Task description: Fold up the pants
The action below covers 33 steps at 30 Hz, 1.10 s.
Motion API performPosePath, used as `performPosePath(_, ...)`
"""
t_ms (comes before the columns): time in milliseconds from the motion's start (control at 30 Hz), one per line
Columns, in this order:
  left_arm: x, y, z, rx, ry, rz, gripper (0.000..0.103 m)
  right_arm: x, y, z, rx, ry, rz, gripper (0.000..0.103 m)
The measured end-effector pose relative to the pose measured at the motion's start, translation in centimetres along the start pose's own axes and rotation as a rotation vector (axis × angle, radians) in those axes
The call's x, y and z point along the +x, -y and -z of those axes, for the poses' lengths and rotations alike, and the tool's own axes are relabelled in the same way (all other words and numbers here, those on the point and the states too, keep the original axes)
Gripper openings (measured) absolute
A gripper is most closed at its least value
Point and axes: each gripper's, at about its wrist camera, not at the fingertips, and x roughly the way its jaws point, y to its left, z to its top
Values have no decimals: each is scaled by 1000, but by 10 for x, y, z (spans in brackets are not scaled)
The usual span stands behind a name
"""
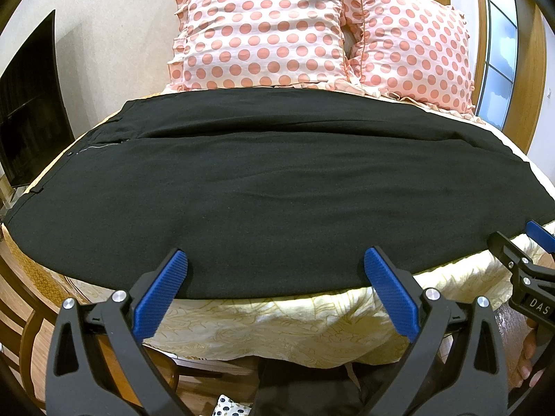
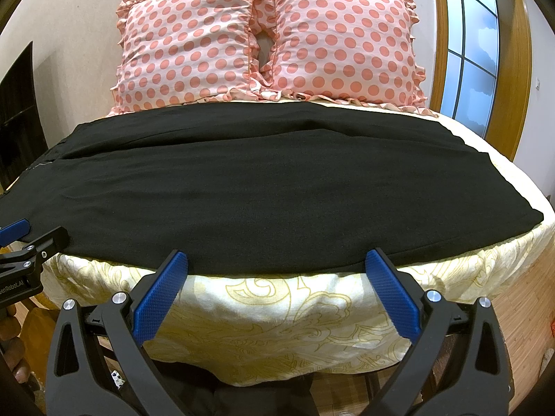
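On the bed, covered with a cream sheet printed in pale gold scrolls, a pair of black woven pants lies spread sideways across the mattress, waistband and zipper toward the left and leg ends toward the right, just in front of two pink polka-dot ruffled pillows. The pants look flat and laid out at full length, one leg beyond the other, so the fold itself appears not yet begun; this reads as the approach to the first grasp.

The left hand-held gripper is spread wide, its blue ribbed fingertips poised at the near edge of the cloth, holding nothing; whether they touch the fabric cannot be told. The right hand-held gripper is equally wide open and empty, at the same near hem further toward the leg ends, its tips overlapping the edge in view.

The next move probably calls for both to pinch the near edge and carry it over onto the far leg, keeping the cloth taut between them so the soft fabric does not bunch or slip off the bed edge.
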Motion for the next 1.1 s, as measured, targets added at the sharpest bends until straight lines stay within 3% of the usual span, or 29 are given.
performPosePath(1100, 2, -1, -2, 0, -16, 2, 101, 0, -2, 0, -14, -12, -13, 102)
